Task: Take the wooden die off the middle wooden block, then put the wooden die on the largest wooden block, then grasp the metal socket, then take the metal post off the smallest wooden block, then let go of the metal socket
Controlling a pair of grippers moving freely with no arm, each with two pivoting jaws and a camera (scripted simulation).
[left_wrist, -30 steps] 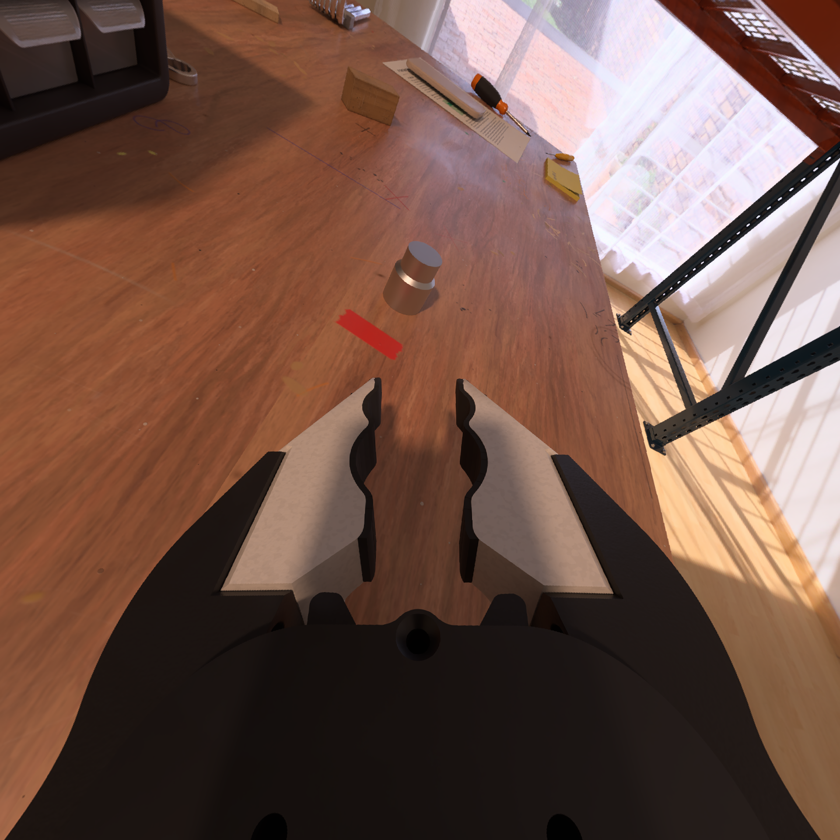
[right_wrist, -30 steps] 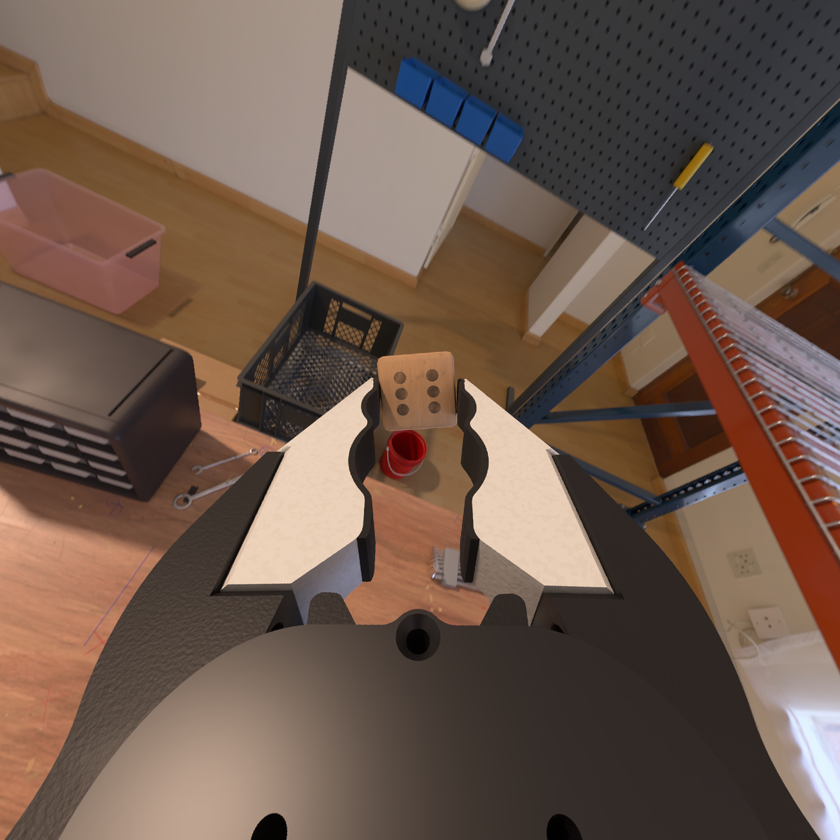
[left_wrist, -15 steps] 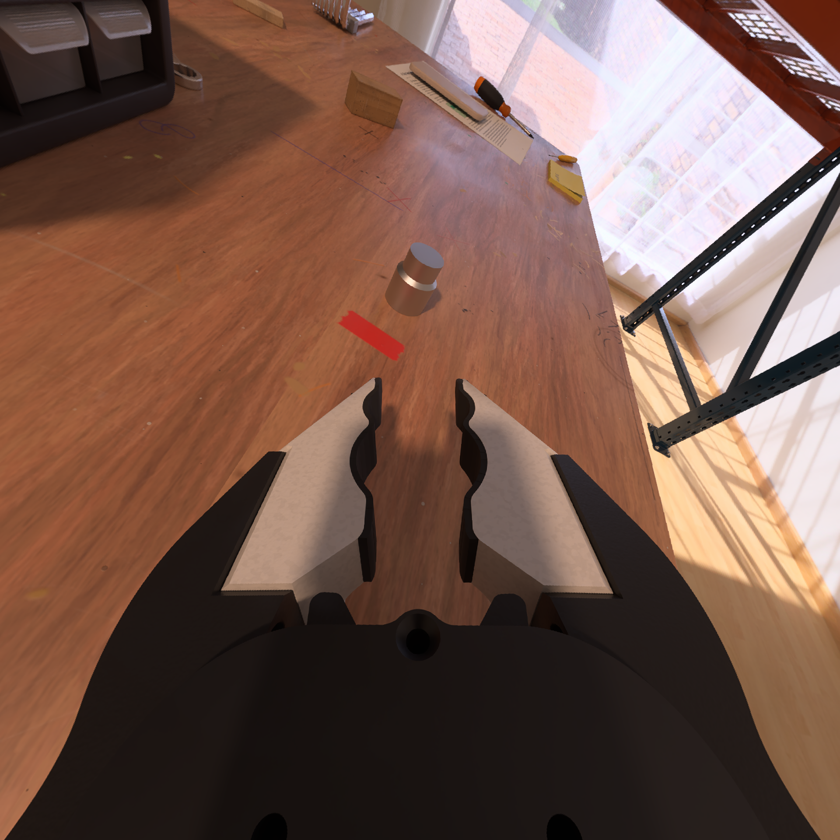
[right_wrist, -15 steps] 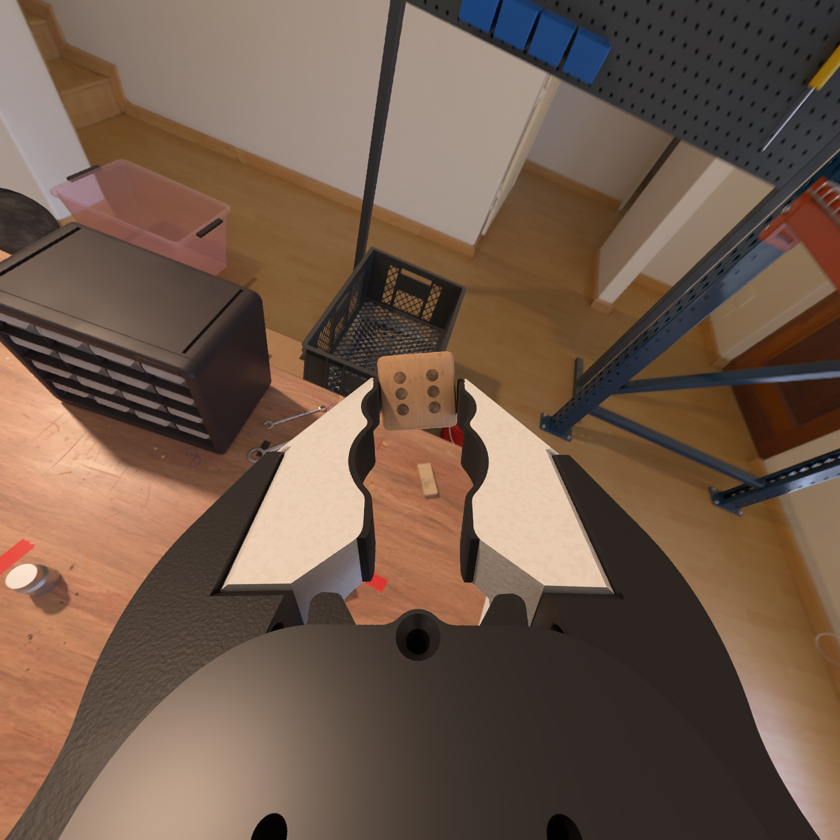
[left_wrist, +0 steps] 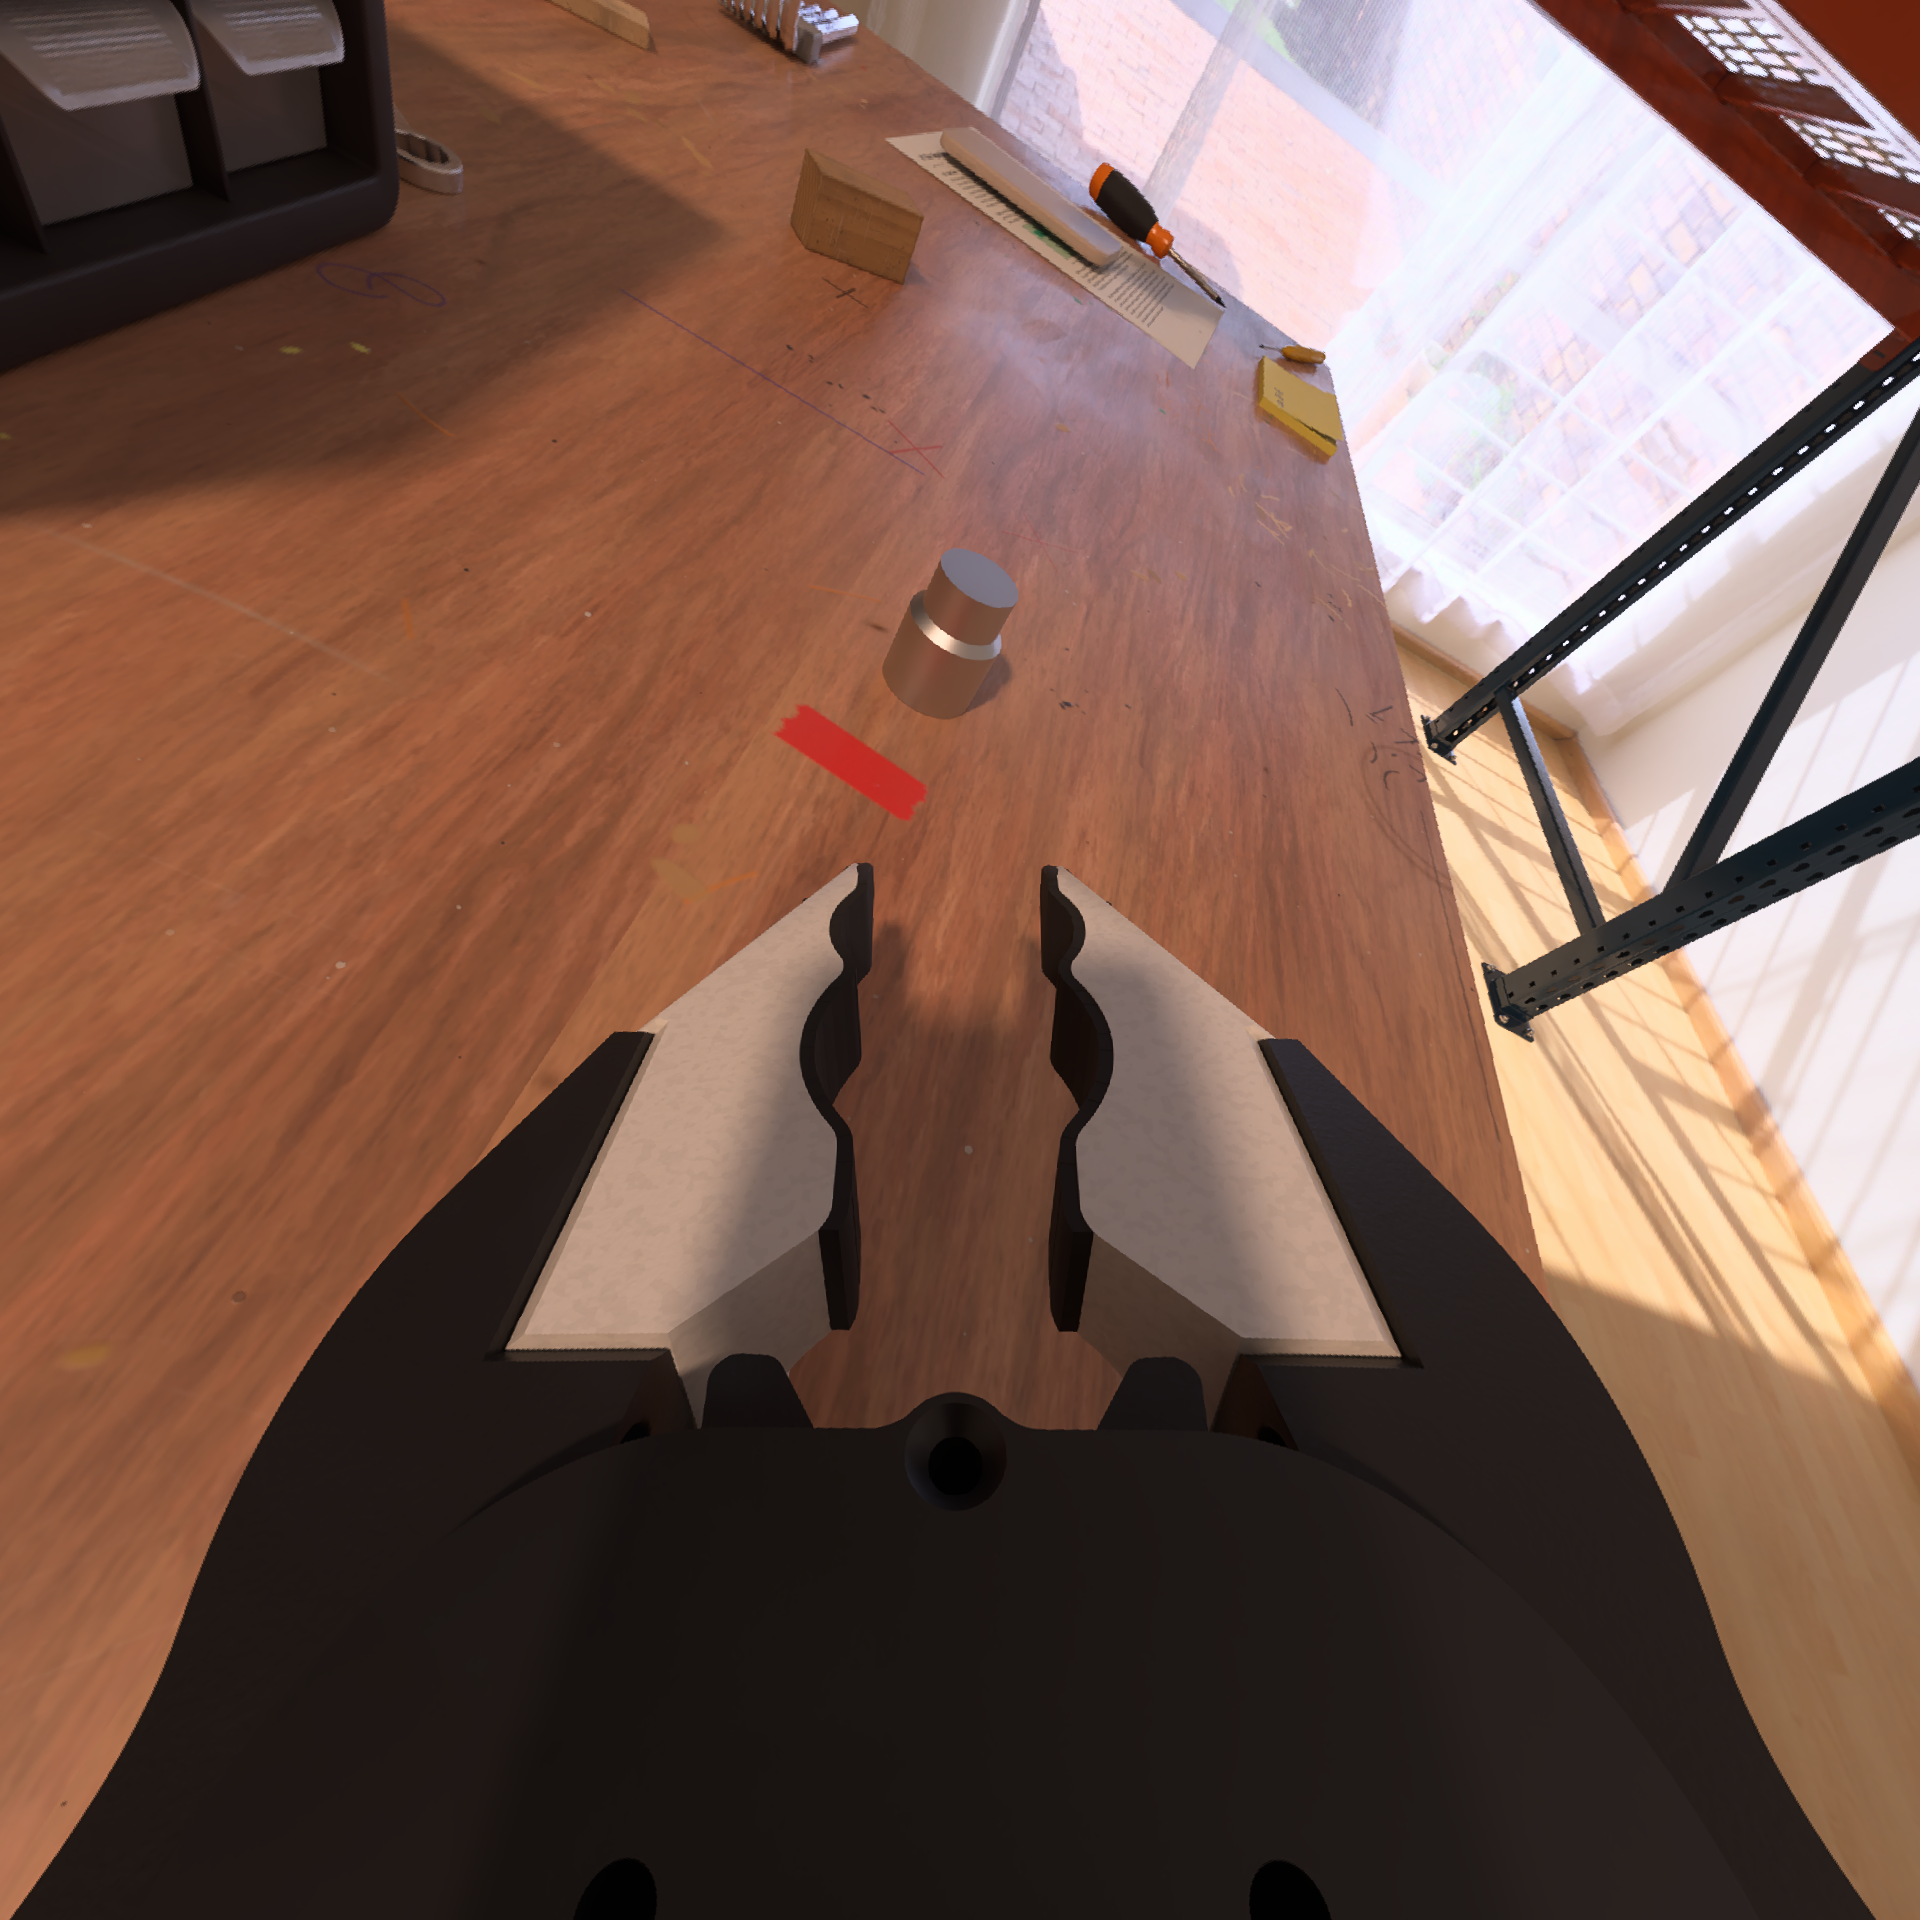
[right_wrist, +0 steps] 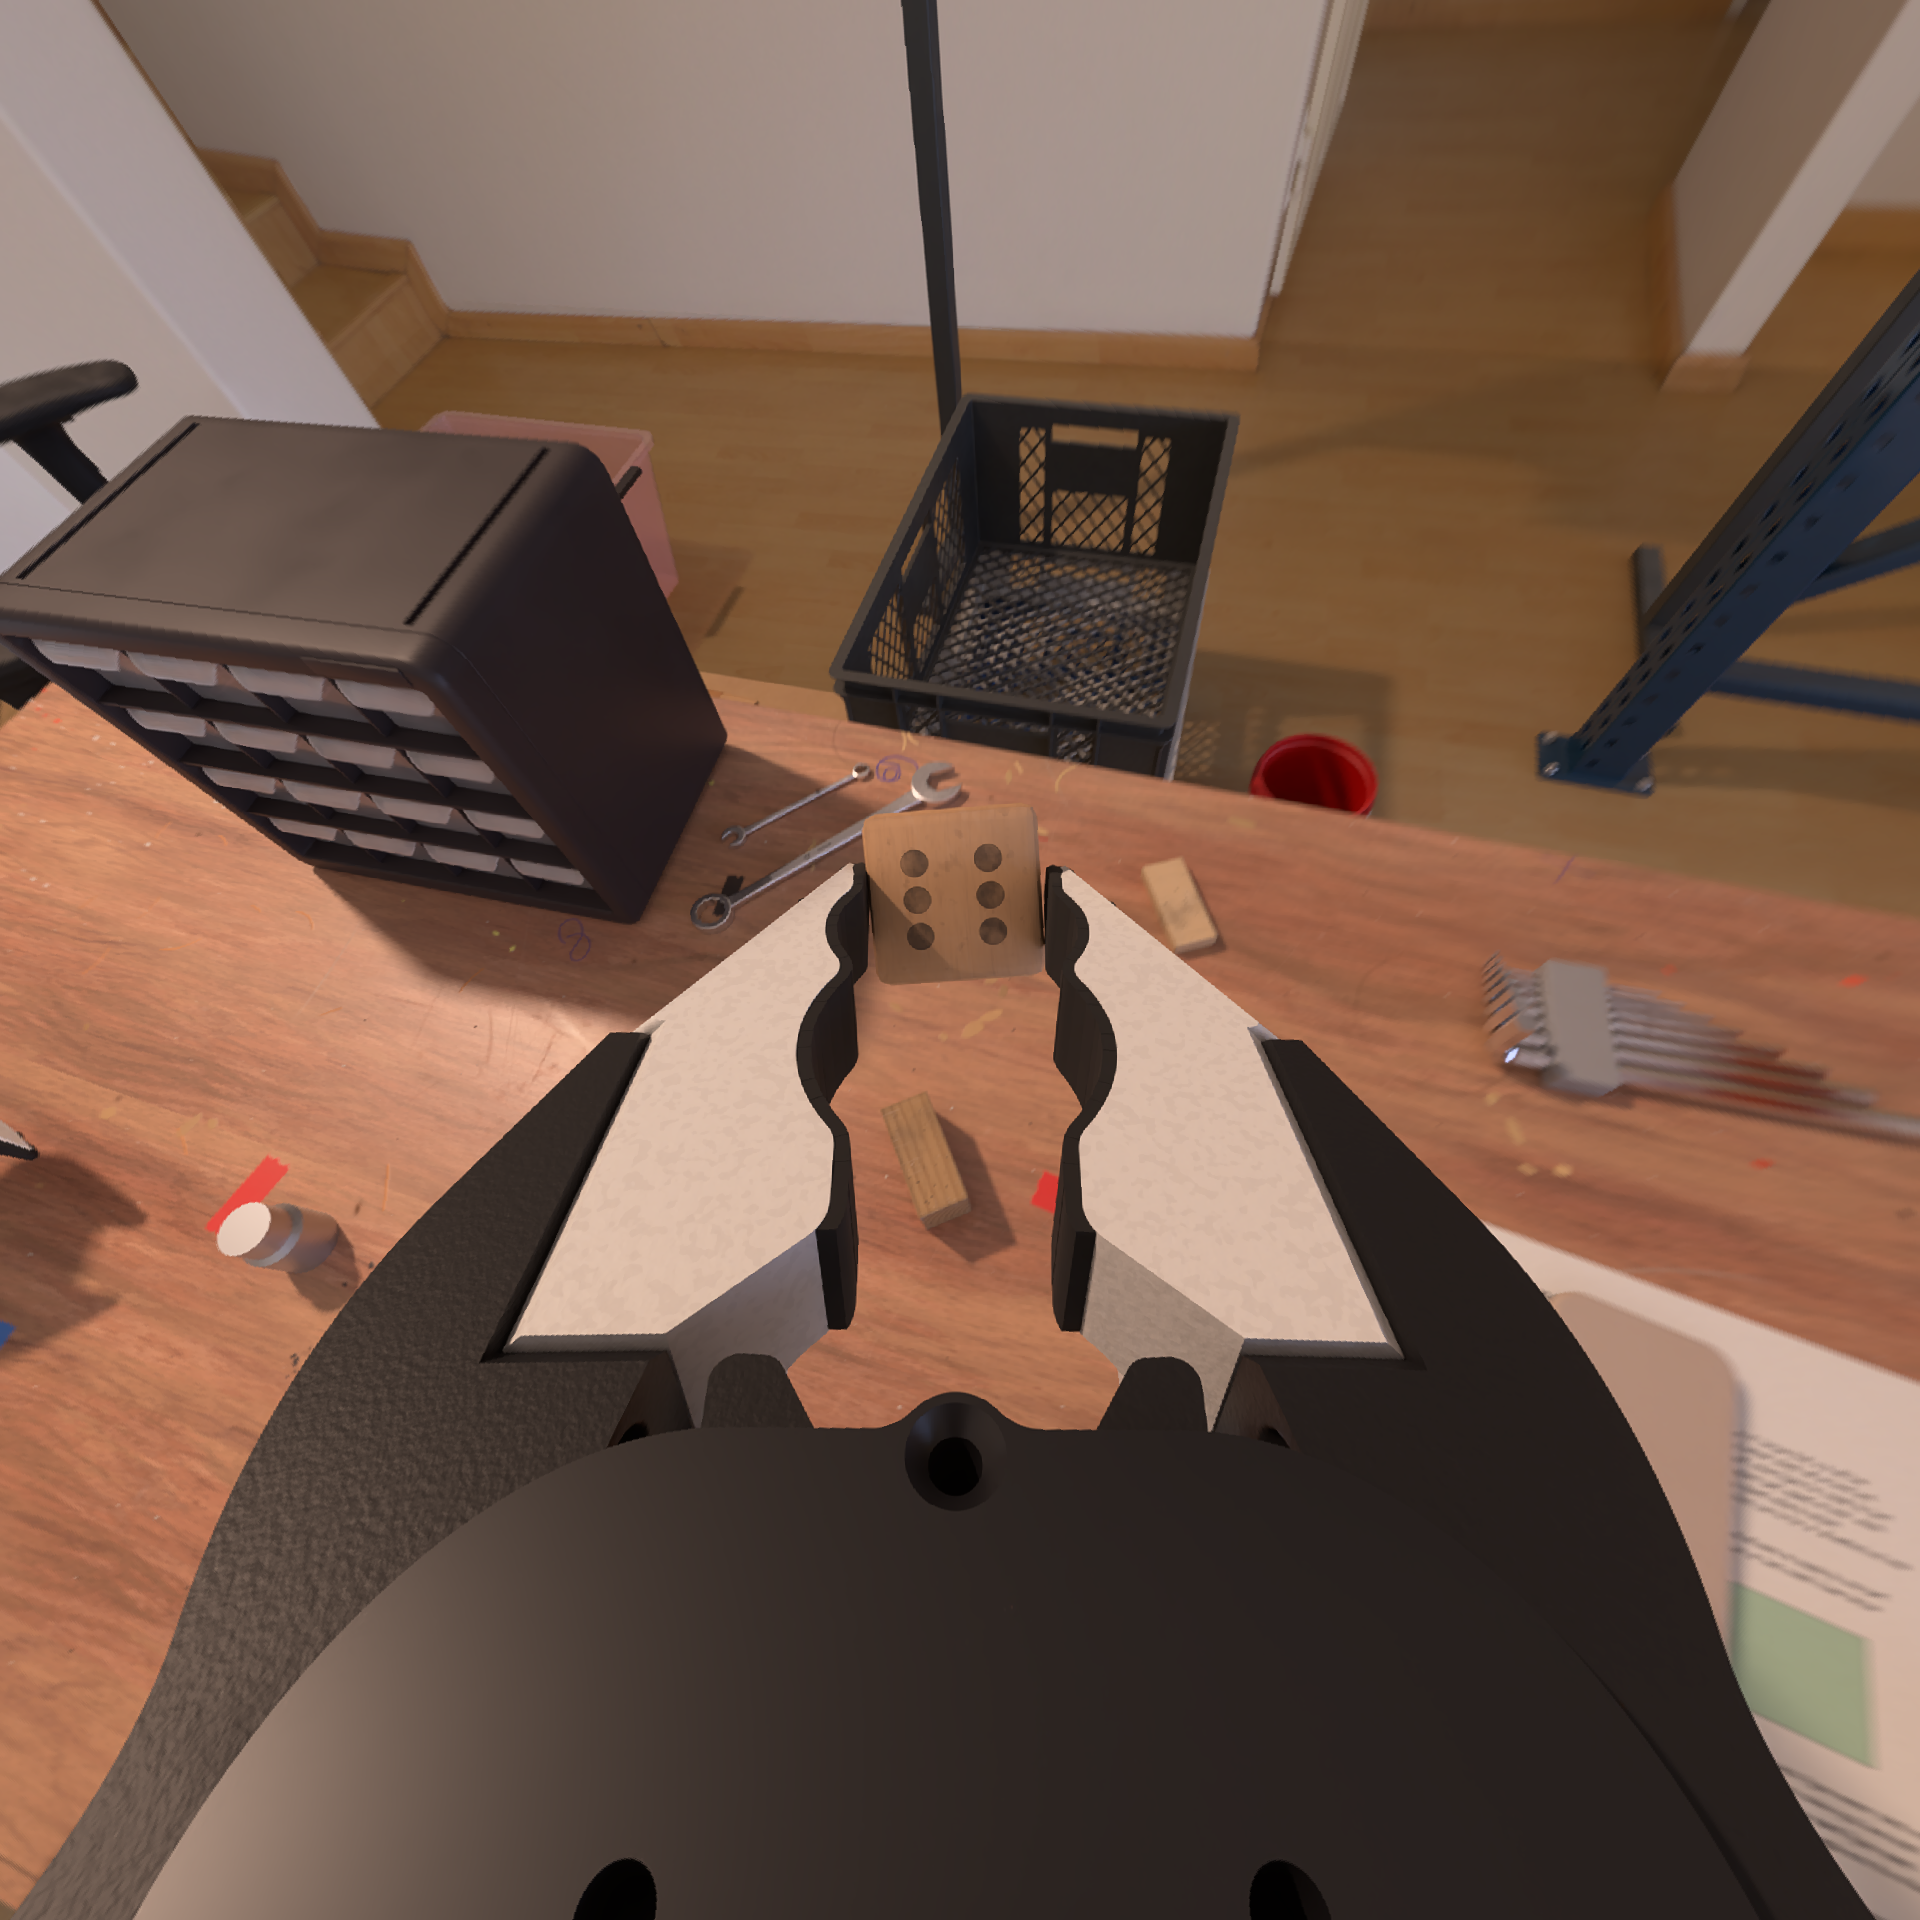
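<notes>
Right gripper (right_wrist: 954,914) pitched down over the last second: its view swung from pegboard and shelving to the table (right_wrist: 312,1039), so the carry had turned toward the work surface. Its jaws were clamped on the wooden die (right_wrist: 954,894), held at the very tips, six-pip face toward the camera, clear of the table. Step one looked done; the die was in transit to the largest wooden block.

Two small wooden blocks showed in the right wrist view: one (right_wrist: 925,1158) on the table seen between the jaws, below the die, another (right_wrist: 1179,904) just beyond the right fingertip. Neither looked like the largest. A bigger wooden block (left_wrist: 854,216) sat far up the table in the left wrist view, near the screwdriver (left_wrist: 1138,213) and paper; probably the target, cannot confirm.

Left gripper (left_wrist: 956,883) barely moved, only crept slightly forward. Jaws were parted, moderate gap, empty, above the table. Metal socket (left_wrist: 948,636) stood upright ahead of them, just past the red tape strip (left_wrist: 850,761), roughly on the jaw axis, well apart from the tips.

Metal post: not identified in either view.
</notes>
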